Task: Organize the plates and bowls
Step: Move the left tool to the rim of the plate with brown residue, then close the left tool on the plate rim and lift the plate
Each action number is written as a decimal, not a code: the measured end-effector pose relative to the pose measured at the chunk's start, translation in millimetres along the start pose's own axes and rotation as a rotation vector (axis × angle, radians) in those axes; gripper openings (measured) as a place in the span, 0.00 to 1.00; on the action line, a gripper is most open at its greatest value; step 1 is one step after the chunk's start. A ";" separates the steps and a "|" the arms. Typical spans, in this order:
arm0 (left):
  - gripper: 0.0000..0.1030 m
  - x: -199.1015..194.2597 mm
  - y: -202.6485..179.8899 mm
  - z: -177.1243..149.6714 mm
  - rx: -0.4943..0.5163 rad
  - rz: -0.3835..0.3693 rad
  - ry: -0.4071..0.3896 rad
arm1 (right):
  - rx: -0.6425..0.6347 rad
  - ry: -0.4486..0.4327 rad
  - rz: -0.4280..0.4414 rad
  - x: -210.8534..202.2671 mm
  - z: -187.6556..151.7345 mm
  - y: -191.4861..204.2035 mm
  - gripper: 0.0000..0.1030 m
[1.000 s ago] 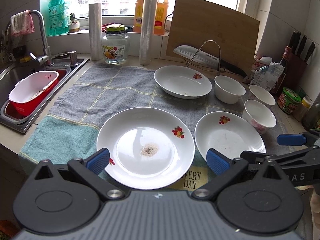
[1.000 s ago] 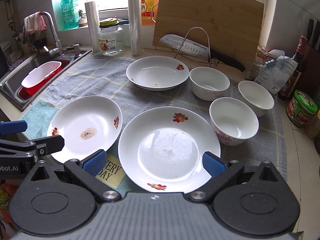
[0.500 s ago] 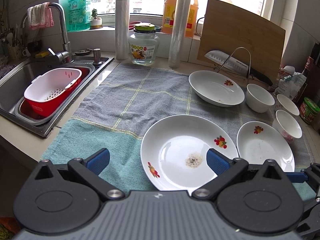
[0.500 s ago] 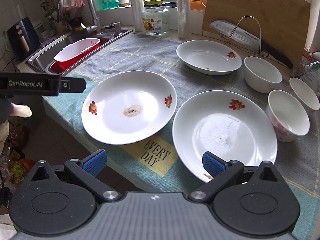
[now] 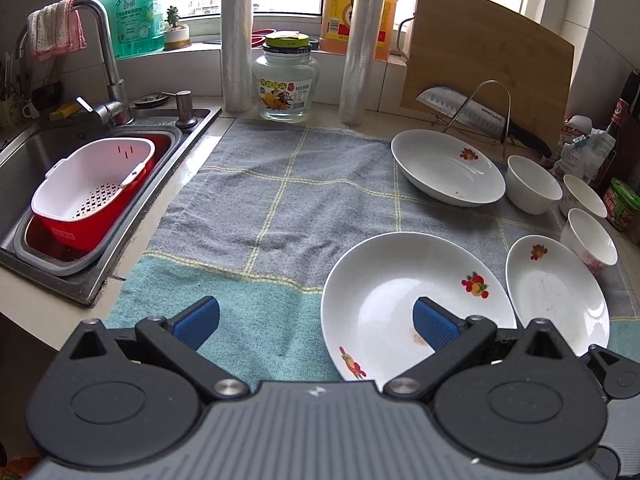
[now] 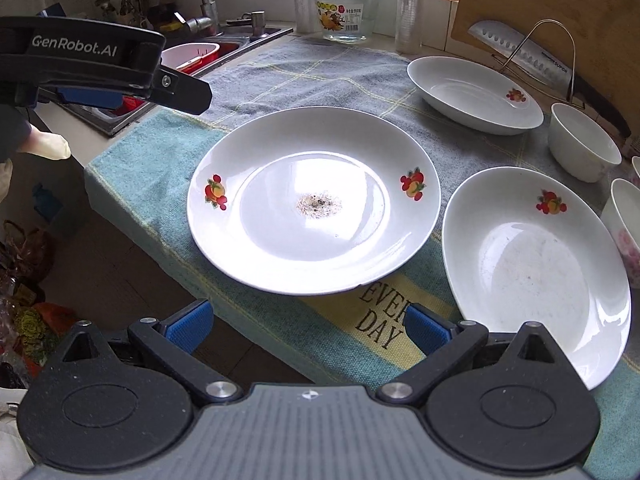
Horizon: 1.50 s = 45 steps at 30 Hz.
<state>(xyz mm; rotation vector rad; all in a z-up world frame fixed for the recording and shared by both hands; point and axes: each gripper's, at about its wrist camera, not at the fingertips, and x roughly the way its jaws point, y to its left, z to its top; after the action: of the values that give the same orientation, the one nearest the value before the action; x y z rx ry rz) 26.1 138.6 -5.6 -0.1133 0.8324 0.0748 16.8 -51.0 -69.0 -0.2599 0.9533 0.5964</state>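
Left wrist view: towel (image 5: 280, 200) is covering the counter beside the sink (image 5: 24, 168) — plates (image 5: 400, 300) and bowls (image 5: 532, 188) are sitting on it. Left gripper (image 5: 316, 320) is hovering, fingers apart, empty; right gripper (image 6: 308, 328) likewise — at the counter edge.

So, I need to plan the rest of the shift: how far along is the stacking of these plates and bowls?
Nothing looks done yet. Three plates, the soiled plate, the near right plate and the far plate, lie apart on the towel, and the bowls stand unstacked. In hand: nothing; the left gripper and right gripper are open and empty. All stacking remains.
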 end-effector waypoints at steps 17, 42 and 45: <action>0.99 30.5 9.1 15.8 0.080 -0.118 0.050 | -0.026 -0.028 -0.067 36.8 8.2 7.1 1.00; 0.99 129.7 -37.5 25.8 0.493 -0.442 0.224 | 0.075 -0.030 -0.145 32.7 2.0 21.5 1.00; 0.99 129.7 -45.9 22.6 0.538 -0.411 0.213 | 0.081 -0.032 -0.148 31.8 1.4 22.2 1.00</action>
<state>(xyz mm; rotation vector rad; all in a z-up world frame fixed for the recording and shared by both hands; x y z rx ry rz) 134.7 98.9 -83.4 0.2192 1.0006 -0.5545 18.7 -20.8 -93.3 -0.2458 0.9163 0.4245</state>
